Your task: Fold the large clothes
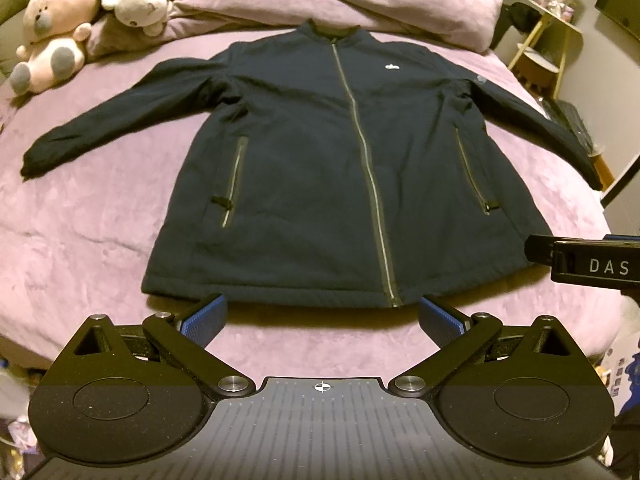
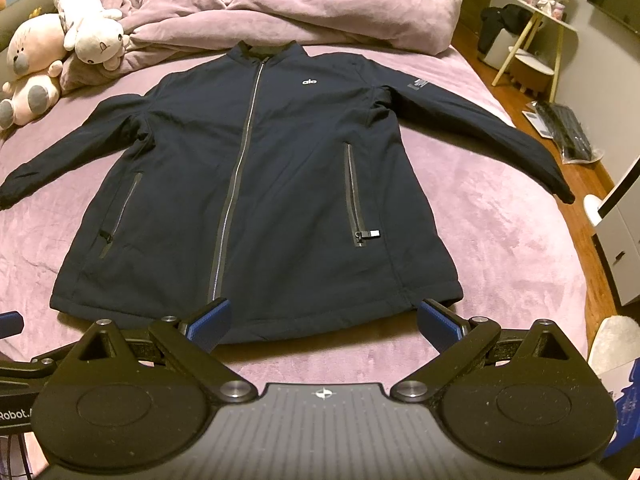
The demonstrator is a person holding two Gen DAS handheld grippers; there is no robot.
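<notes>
- Your left gripper (image 1: 322,318) sits low at the near edge of the bed, its 2 blue-padded fingers (image 1: 204,320) spread wide apart with nothing between them.
- Your right gripper (image 2: 322,320) is in the same stance: fingers wide apart, empty, just short of the hem.
- In the left wrist view, part of your right gripper (image 1: 584,262) comes in from the right edge, beside the jacket's lower right corner; whether it touches the cloth cannot be told.
- The dark navy jacket (image 1: 320,152) lies flat and face up on the purple bed cover (image 1: 80,248), collar away from you, hem toward you.
- The front zipper (image 1: 362,140) is closed from collar to hem, and both sleeves are spread out to the sides.
- The right sleeve (image 2: 500,132) reaches toward the bed's edge, its cuff near the wooden floor side.
- There is a small white logo (image 2: 309,81) on the chest and 2 zipped side pockets, 1 on each front panel.
- A bunched purple duvet (image 2: 320,12) is piled beyond the collar, touching or just behind it.
- 2 plush toys (image 1: 56,28) rest at the far left corner, well apart from the jacket body and near the left sleeve's shoulder end.
- A small side table (image 2: 536,36) stands on the floor to the far right.
</notes>
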